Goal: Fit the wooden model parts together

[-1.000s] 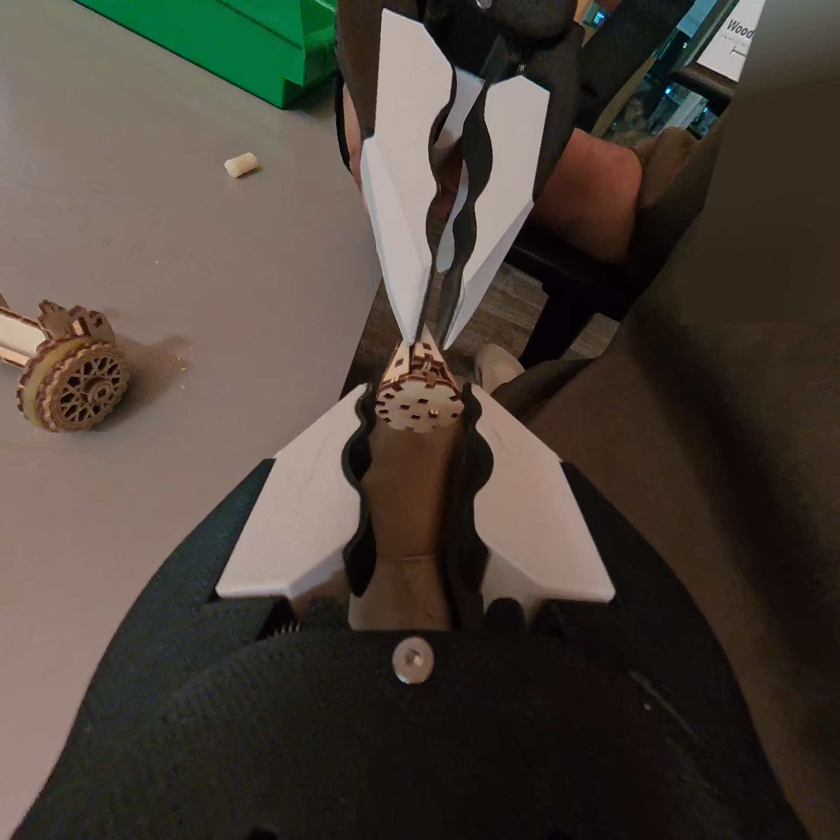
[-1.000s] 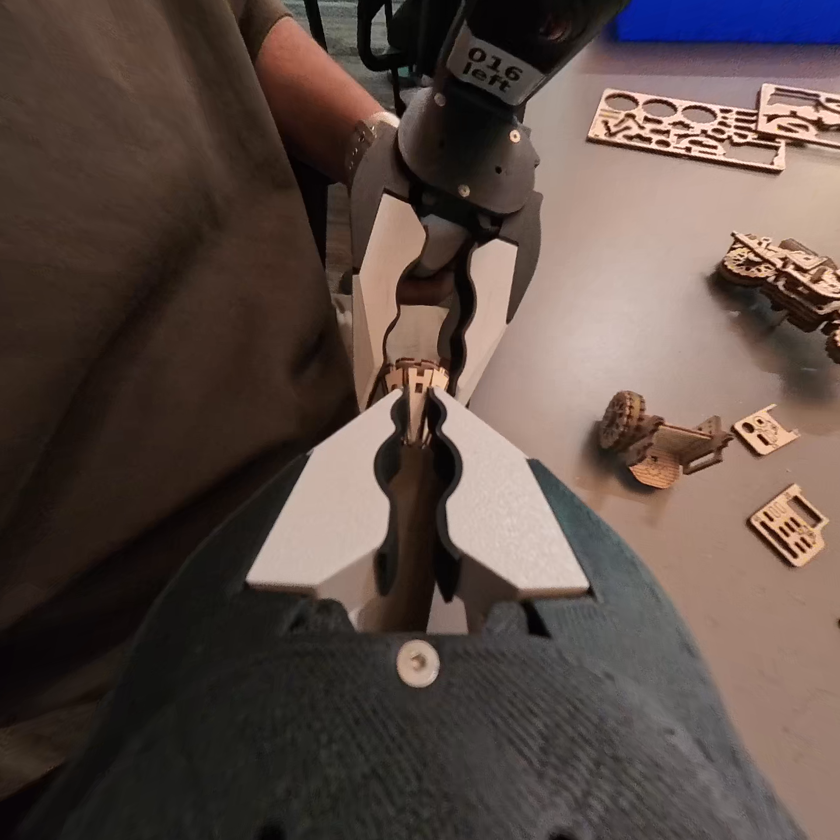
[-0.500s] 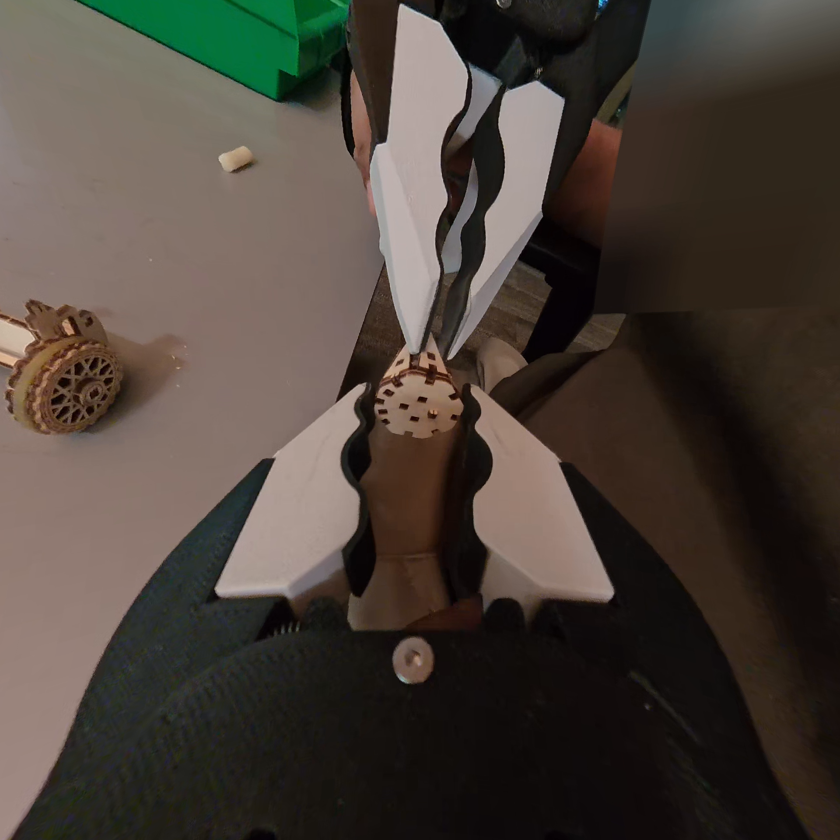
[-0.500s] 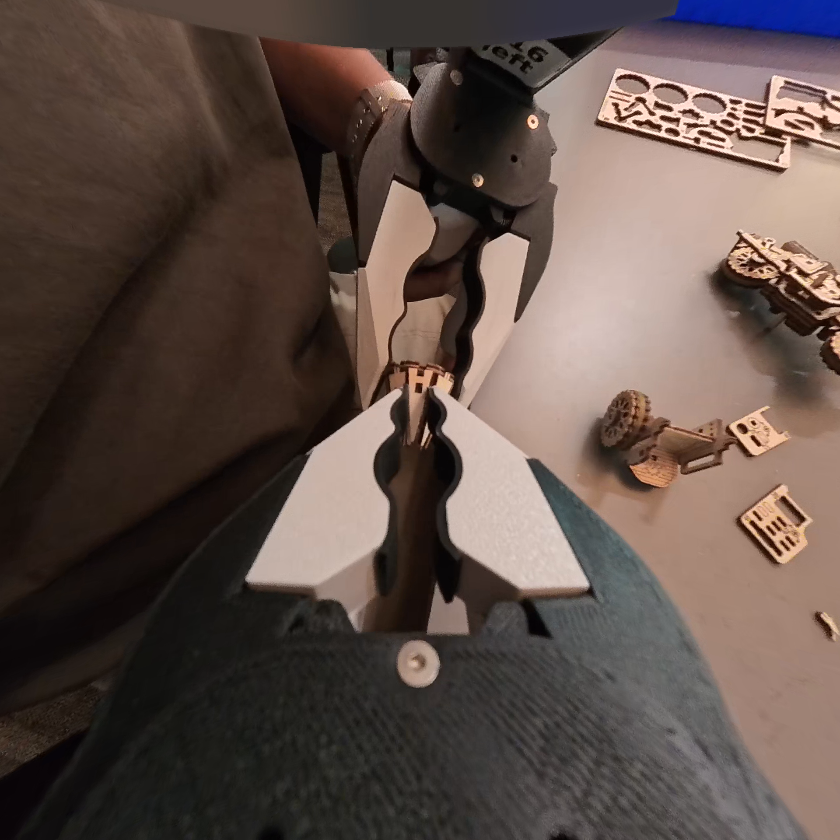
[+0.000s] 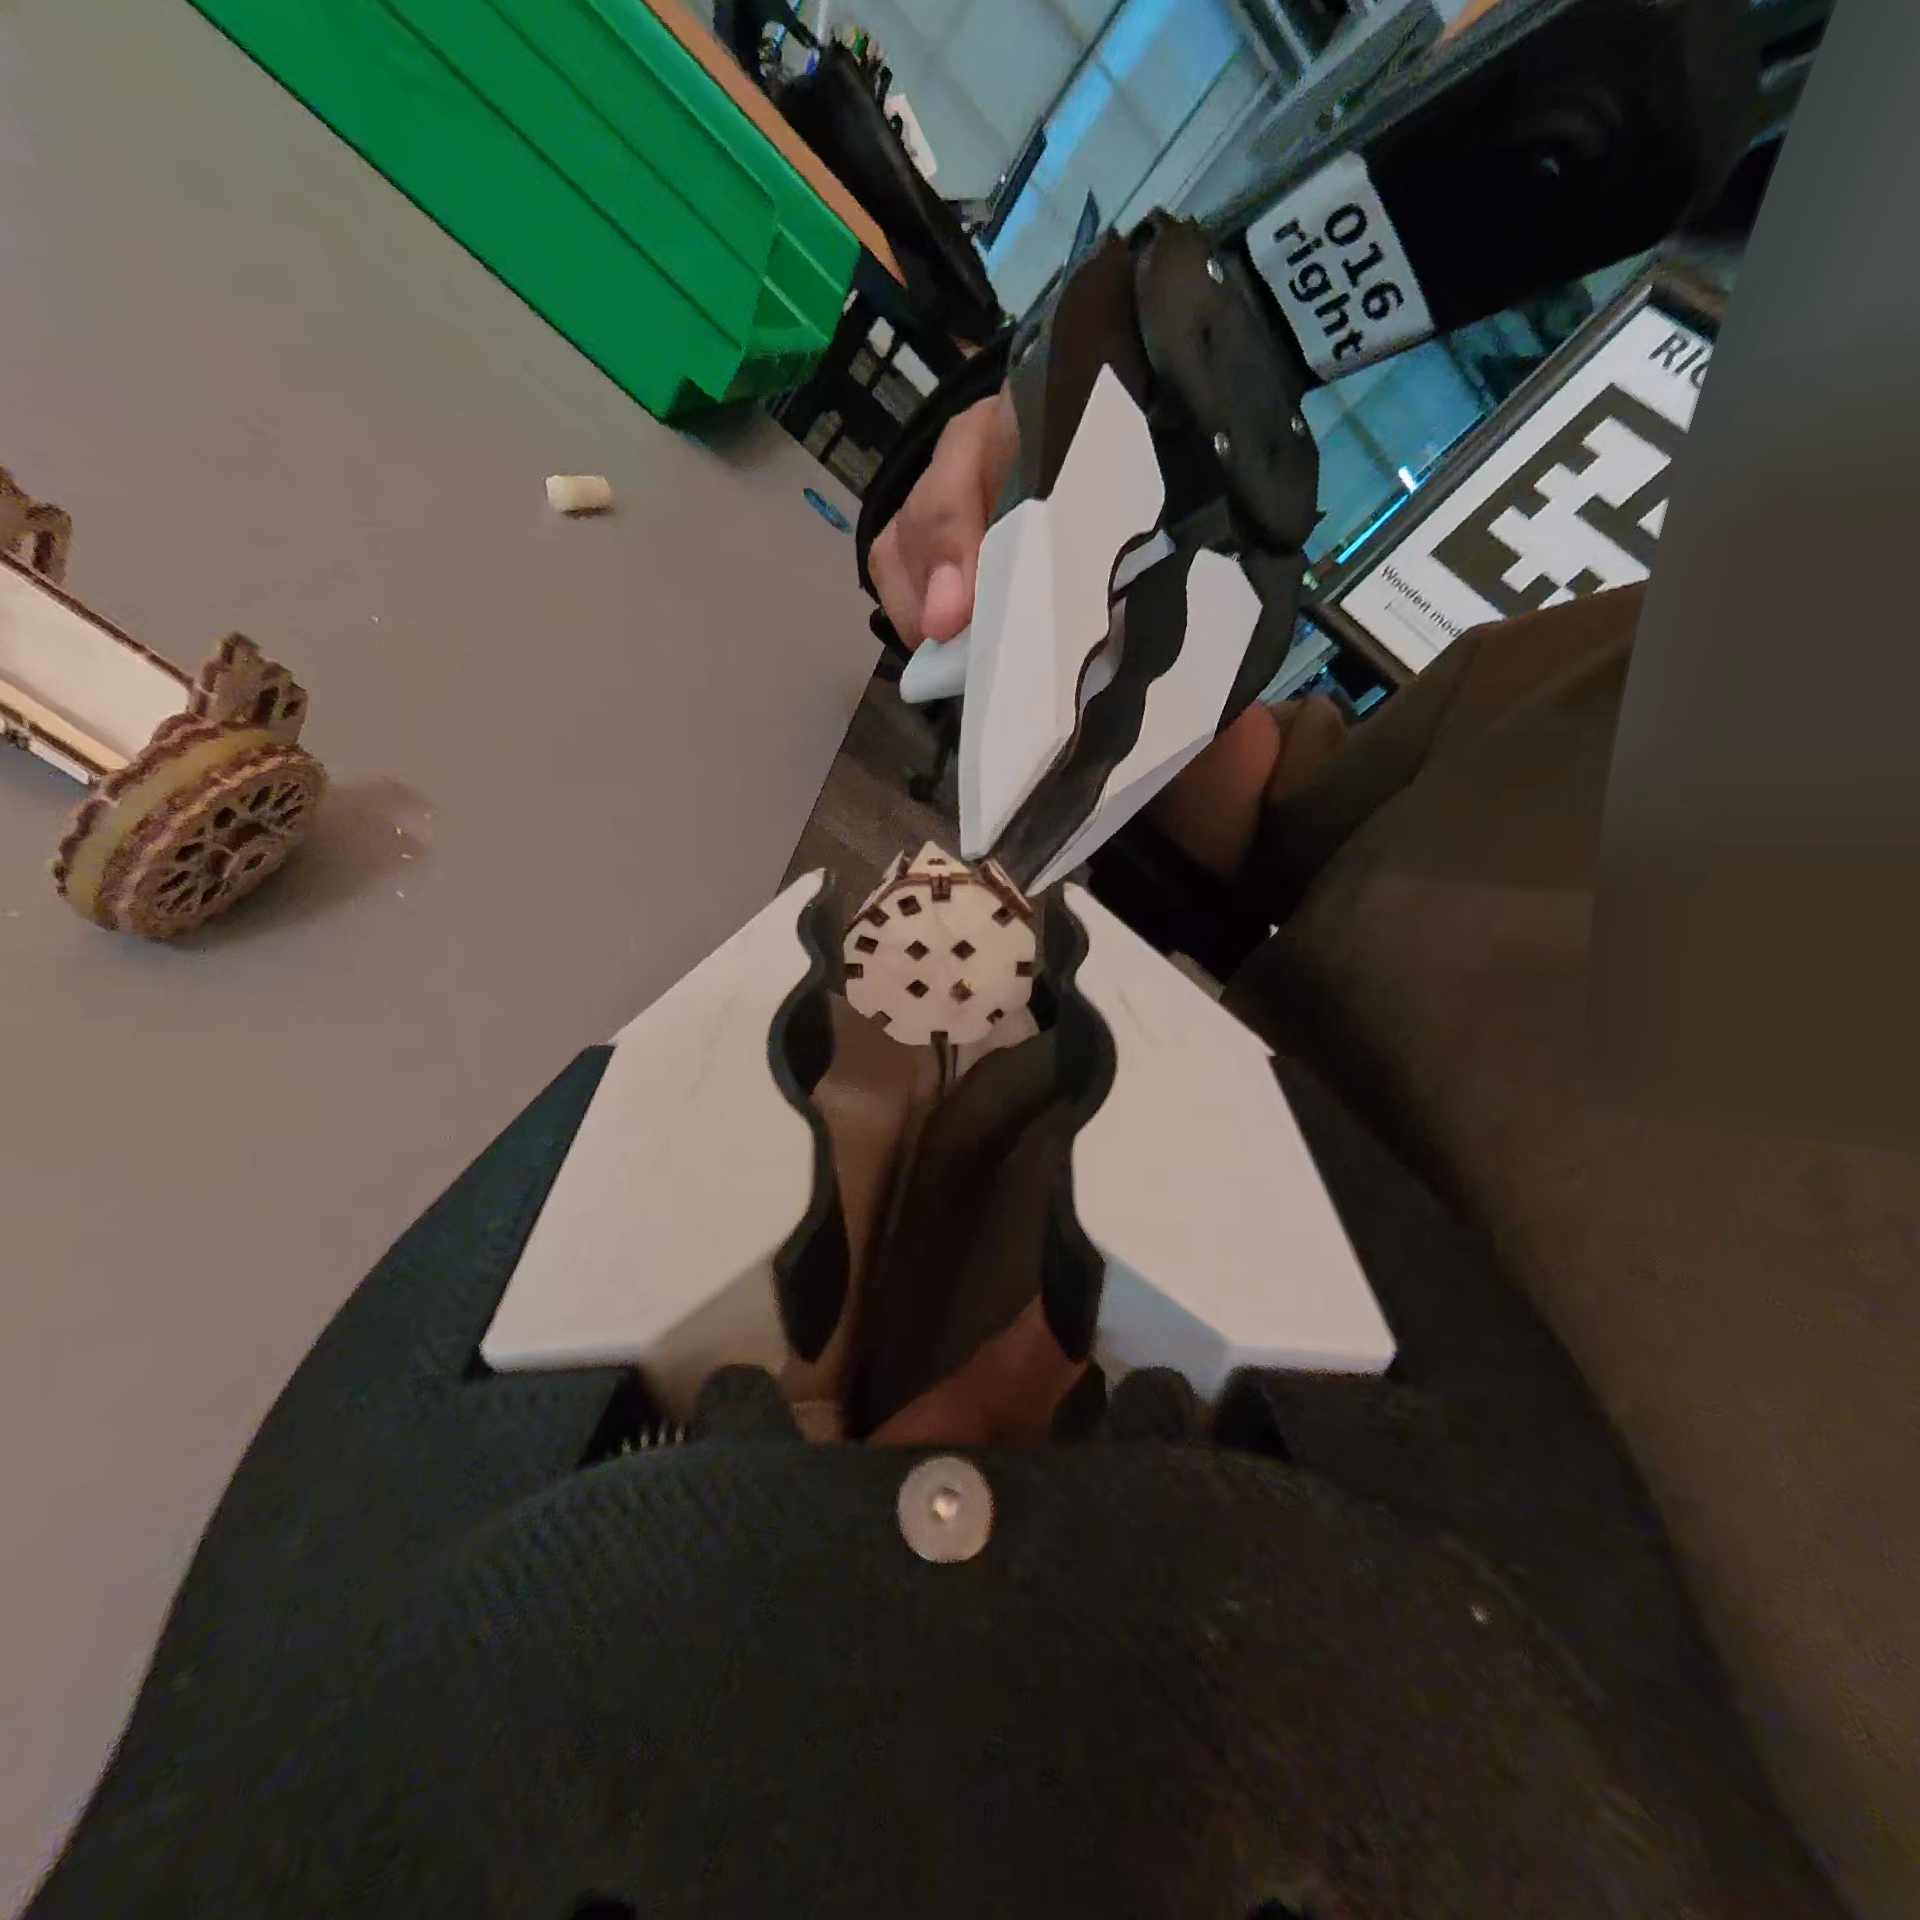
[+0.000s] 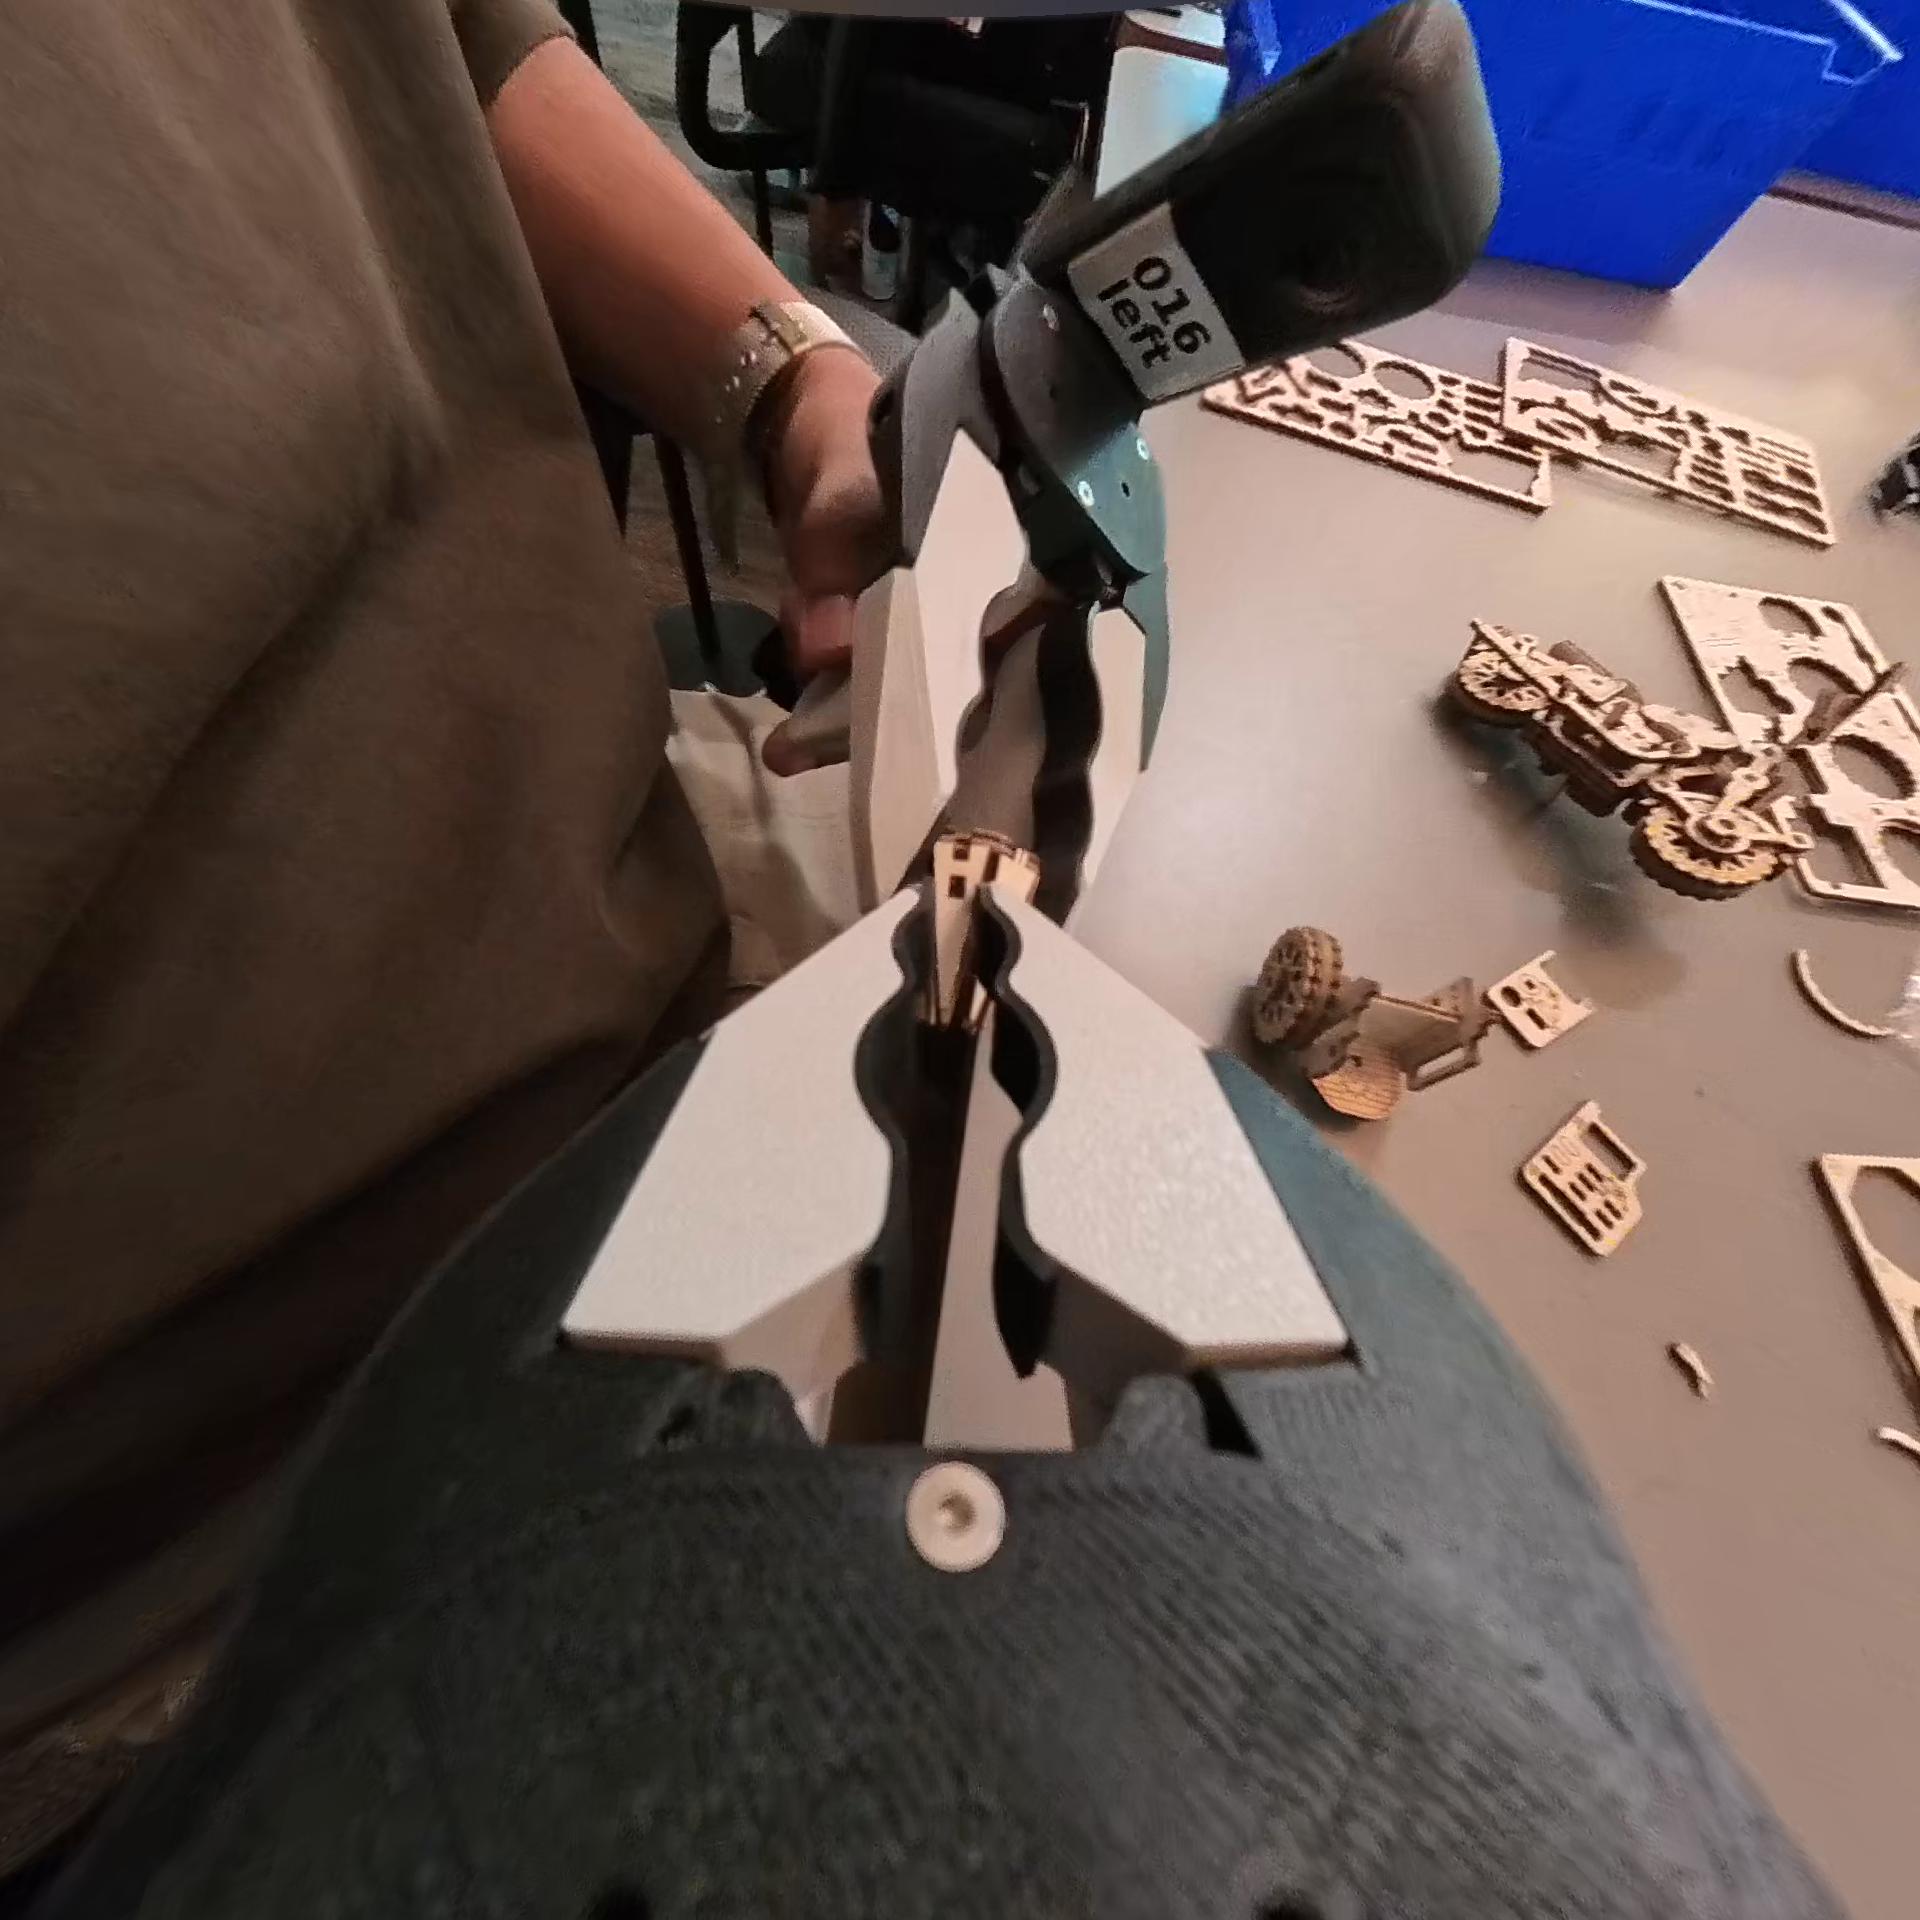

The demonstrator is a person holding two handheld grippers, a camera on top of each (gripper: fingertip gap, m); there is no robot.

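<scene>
In the left wrist view my left gripper (image 5: 940, 904) is shut on a small round wooden drum part (image 5: 940, 971) with square holes in its face. My right gripper (image 5: 1003, 871) comes in from the upper right, shut, with its tips at the drum's top edge. In the right wrist view my right gripper (image 6: 954, 902) is shut on a thin flat wooden piece (image 6: 951, 966), whose far end meets the drum part (image 6: 982, 862). The left gripper (image 6: 977, 878) holds the drum from the far side. Both are held in the air at the table's edge, in front of the person's body.
A wheel-and-frame assembly (image 5: 197, 821) and a green bin (image 5: 582, 177) are on the grey table to the left. A wooden motorcycle model (image 6: 1621, 769), a wheeled subassembly (image 6: 1351, 1018), cut-out sheets (image 6: 1507, 436), small flat pieces (image 6: 1584, 1179) and a blue bin (image 6: 1662, 125) lie on the right. Both grippers' tips are close together, under 4 cm apart. The left tips stand about 9 cm off the wheeled subassembly (image 6: 1351, 1018).
Both grippers have tilted while staying joined at the parts. The right gripper now leans in from the upper right instead of straight above. Both grips are unchanged.
</scene>
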